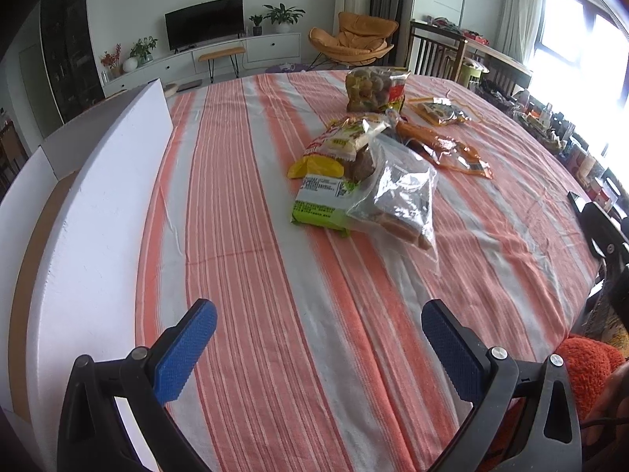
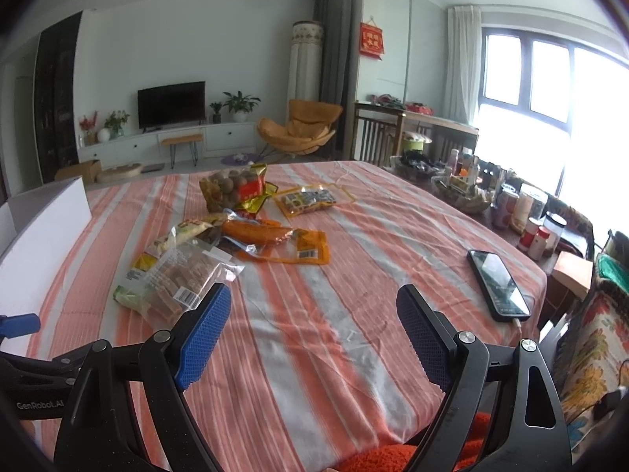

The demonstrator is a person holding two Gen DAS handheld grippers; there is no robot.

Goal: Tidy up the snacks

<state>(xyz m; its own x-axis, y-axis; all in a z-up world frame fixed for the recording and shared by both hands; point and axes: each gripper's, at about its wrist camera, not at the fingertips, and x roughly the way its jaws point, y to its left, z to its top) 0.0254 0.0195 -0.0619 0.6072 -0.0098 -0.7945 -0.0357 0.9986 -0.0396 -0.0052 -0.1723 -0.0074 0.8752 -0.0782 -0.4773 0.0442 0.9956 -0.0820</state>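
While both grippers hang spread wide and empty over the near edge of the striped tablecloth (image 1: 243, 236), nothing has been picked up yet. The left gripper (image 1: 318, 348) and the right gripper (image 2: 312, 338) each show bare cloth between their blue pads.

The snacks sit in a loose heap, best placed against the clear bag of wafers (image 1: 397, 200). Tucked under its left side lies a green-and-white packet (image 1: 320, 202); just behind that, a yellow and red-white wrapper (image 1: 346, 143). Beyond the clear bag to the right sprawls an orange pouch (image 1: 452, 149), then a flat transparent pack with yellow edging (image 1: 438, 112), and farthest back stands a bag of round brown snacks (image 1: 371, 88). Well to the left of the clear bag rises a white box (image 1: 98, 196), probably where the snacks go, though its inside is not visible.

Trouble would likely come from the overlap: pinching the slippery clear bag could drag the packet beneath it, or the film could slide out of the pads. A sweep by the right gripper also risks nudging the phone (image 2: 497, 285), which lies far right of the clear bag with a cable plugged in.

Labels are too small to read, the box's floor and far wall are cut off, and what lies under the heap's middle cannot be made out.
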